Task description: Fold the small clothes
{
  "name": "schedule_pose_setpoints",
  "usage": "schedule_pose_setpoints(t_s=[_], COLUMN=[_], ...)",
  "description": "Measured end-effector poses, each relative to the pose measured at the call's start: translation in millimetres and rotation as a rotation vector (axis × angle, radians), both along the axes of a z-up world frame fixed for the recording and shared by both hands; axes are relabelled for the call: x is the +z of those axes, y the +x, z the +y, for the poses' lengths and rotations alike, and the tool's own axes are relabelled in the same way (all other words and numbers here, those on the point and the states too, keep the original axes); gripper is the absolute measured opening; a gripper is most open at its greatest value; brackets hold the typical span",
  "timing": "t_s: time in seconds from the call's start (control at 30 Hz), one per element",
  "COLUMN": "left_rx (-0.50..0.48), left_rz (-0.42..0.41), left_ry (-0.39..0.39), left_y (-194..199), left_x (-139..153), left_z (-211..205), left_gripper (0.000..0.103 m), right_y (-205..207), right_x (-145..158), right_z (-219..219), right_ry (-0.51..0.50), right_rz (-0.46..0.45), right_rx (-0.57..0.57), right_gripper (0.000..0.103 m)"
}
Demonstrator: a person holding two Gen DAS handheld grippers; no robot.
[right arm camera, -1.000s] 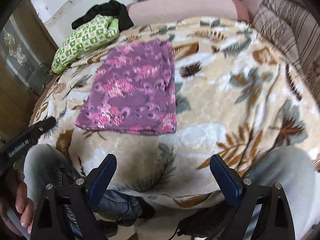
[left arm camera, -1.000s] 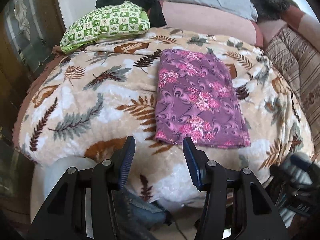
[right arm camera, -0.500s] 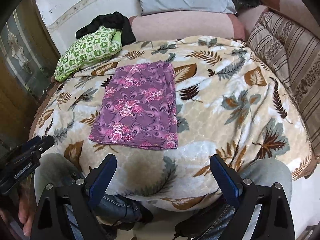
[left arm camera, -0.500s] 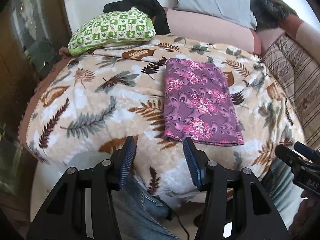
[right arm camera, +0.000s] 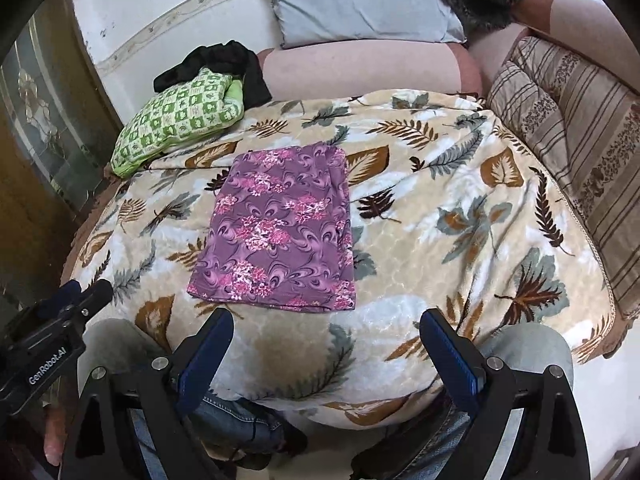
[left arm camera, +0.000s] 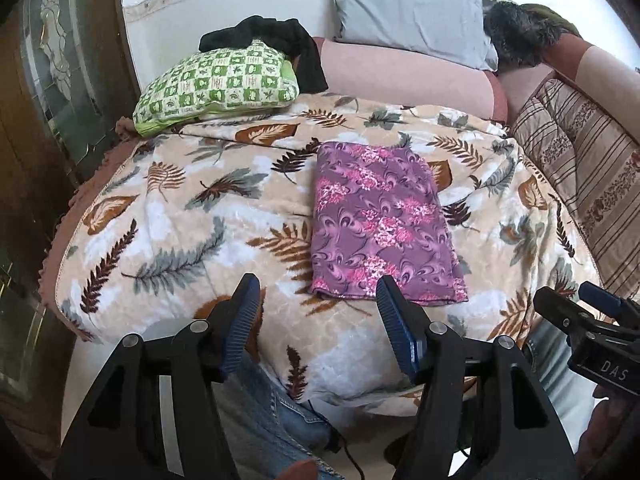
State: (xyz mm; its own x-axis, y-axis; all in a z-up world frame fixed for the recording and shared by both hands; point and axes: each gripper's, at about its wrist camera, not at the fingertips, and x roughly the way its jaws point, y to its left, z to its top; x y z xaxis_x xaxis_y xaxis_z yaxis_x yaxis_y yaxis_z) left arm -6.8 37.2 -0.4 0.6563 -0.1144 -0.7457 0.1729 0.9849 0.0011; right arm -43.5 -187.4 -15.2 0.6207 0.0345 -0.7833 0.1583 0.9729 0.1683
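A purple floral cloth point(left arm camera: 380, 220) point(right arm camera: 280, 232) lies folded flat as a rectangle on the leaf-patterned blanket point(left arm camera: 192, 216) point(right arm camera: 460, 216). My left gripper point(left arm camera: 316, 292) hovers above the blanket's near edge, short of the cloth's near hem; its jaws are opening and nothing is between them. My right gripper point(right arm camera: 326, 328) stands wide open over the near edge, just below the cloth, empty. Each gripper also shows at the edge of the other's view: the right gripper point(left arm camera: 592, 320), the left gripper point(right arm camera: 68, 304).
A green checked pillow point(left arm camera: 216, 84) with a black garment point(left arm camera: 276, 36) lies at the back left. A grey pillow point(left arm camera: 412, 8), a pink bolster point(left arm camera: 404, 76) and a striped cushion point(left arm camera: 580, 152) line the back and right. The person's jeans-clad legs point(right arm camera: 236, 420) are below the blanket's edge.
Both grippers have risen and drawn back from the cloth, which now looks smaller and farther away. The left gripper's fingers stand wider apart. The cloth has not moved.
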Motion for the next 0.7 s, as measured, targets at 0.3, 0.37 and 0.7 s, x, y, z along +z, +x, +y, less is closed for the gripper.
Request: schedule_pose_setpoints(t_s=[0.3, 0.37, 0.7], left_rx=[-0.002, 0.001, 0.012], left_rz=[0.006, 0.008, -0.011], left_ry=[0.007, 0.005, 0.024], left_y=[0, -2, -5], left_x=[4, 4, 13], left_z=[-2, -3, -6], left_gripper=[0.061, 0.061, 0.061], right_y=[-2, -3, -4], right_x=[5, 5, 8], right_z=[0, 0, -1], right_ry=[-0.002, -0.006, 0.003], right_rz=[-0.019, -0.022, -0.031], right_rx=[0.003, 0.008, 0.009], right_gripper=[0.094, 0.094, 0.094])
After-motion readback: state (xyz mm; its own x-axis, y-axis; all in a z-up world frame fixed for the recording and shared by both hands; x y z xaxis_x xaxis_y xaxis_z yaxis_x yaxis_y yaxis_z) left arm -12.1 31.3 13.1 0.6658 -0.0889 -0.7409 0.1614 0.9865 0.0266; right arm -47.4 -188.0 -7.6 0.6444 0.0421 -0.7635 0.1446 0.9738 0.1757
